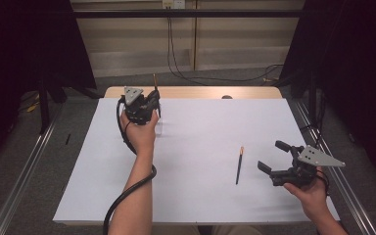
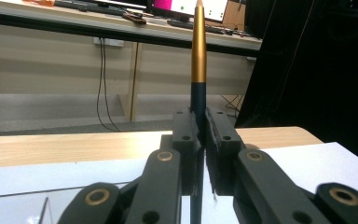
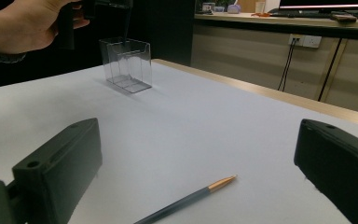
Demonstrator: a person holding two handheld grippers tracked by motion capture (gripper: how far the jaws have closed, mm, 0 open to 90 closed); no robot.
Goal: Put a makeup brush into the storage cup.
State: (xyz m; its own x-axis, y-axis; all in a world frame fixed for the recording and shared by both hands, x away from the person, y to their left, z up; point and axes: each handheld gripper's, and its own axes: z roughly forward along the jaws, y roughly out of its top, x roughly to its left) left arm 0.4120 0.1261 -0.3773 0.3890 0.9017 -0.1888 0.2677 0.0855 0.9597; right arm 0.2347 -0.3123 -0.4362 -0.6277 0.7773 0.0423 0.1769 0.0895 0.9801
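Unbranded, both: left tongs [image 2: 199,140] pinch pen [image 2: 198,60] upright.

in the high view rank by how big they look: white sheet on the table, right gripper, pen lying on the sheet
1. White sheet, by far the largest.
2. Right gripper, jaws open.
3. Pen lying on the sheet: long but very thin, so smallest in area.

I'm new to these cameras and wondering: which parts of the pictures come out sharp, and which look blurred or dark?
High view: even light on the white table, dark curtains at both sides. Left gripper view: the held pen is fairly sharp, the near jaws soft. Right gripper view: the clear box is crisp, the lying pen slightly soft, the jaws blurred.
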